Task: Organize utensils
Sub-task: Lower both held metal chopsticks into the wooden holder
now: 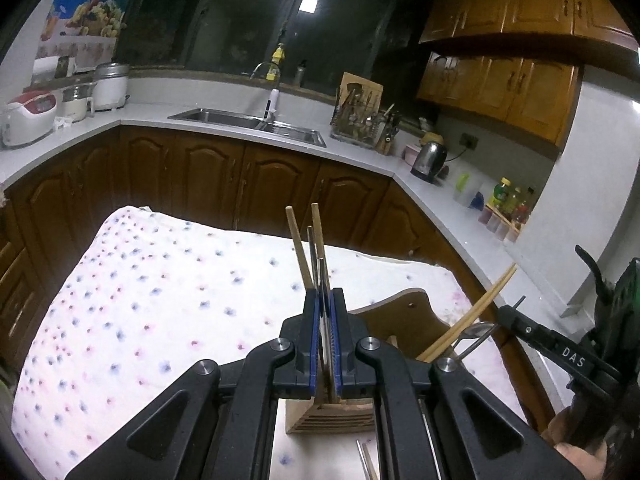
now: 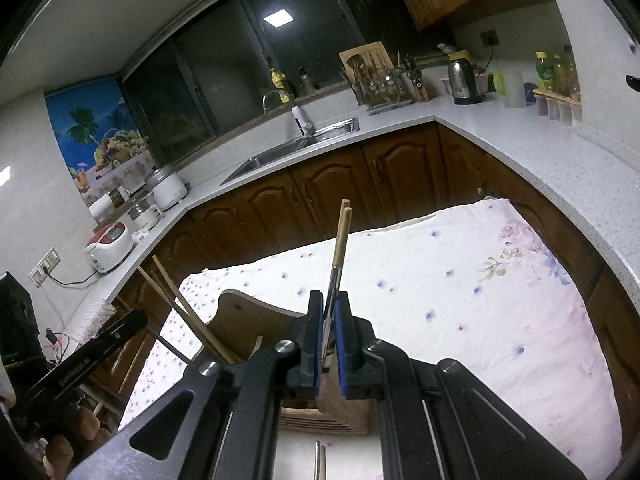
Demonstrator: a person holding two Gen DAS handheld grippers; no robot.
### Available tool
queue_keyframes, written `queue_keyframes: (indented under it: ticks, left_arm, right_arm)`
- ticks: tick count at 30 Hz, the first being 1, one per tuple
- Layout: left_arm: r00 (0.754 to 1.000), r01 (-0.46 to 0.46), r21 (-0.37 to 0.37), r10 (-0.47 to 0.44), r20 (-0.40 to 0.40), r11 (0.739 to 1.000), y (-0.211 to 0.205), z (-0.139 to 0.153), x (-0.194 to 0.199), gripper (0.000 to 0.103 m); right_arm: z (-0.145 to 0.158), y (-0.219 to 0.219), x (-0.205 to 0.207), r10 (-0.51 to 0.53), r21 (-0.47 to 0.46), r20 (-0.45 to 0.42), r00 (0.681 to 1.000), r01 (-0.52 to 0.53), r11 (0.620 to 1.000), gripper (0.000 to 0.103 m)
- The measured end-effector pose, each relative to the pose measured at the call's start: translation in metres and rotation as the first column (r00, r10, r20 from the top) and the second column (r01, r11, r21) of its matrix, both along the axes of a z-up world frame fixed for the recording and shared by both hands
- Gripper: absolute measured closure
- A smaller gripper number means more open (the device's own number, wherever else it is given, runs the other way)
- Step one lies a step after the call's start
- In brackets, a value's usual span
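Note:
My left gripper [image 1: 325, 296] is shut on a bundle of chopsticks [image 1: 310, 248], wooden and metal, whose tops stand up past the pads. Their lower ends reach down toward the wooden utensil holder [image 1: 332, 420] directly below. My right gripper [image 2: 329, 300] is shut on a pair of chopsticks [image 2: 340, 248] with wooden tops, also over the holder [image 2: 340, 404]. In the left wrist view that pair [image 1: 472, 312] leans right beside a metal spoon [image 1: 476, 329] standing in the holder. Each gripper shows at the edge of the other's view.
The holder stands on a table with a floral cloth [image 1: 160, 300]. Metal chopsticks [image 2: 320, 460] lie on the cloth in front of the holder. Behind are brown cabinets, a white counter with a sink [image 1: 248, 122], a kettle [image 1: 428, 160] and rice cookers [image 1: 28, 116].

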State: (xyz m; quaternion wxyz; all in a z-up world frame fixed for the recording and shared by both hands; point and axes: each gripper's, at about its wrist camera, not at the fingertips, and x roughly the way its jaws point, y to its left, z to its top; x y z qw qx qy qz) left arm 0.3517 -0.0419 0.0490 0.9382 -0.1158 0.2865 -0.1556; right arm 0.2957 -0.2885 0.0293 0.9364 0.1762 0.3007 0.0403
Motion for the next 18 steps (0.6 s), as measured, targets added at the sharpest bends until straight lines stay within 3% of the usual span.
queue_keyframes:
  ticks: [18]
  left_arm:
    - [1.000,-0.006,0.032,0.006,-0.005,0.999,-0.007,0.002,0.008,0.098]
  right_arm:
    - [0.000,-0.002,0.010,0.013,-0.033,-0.009,1.000,-0.013,0.999,0.097]
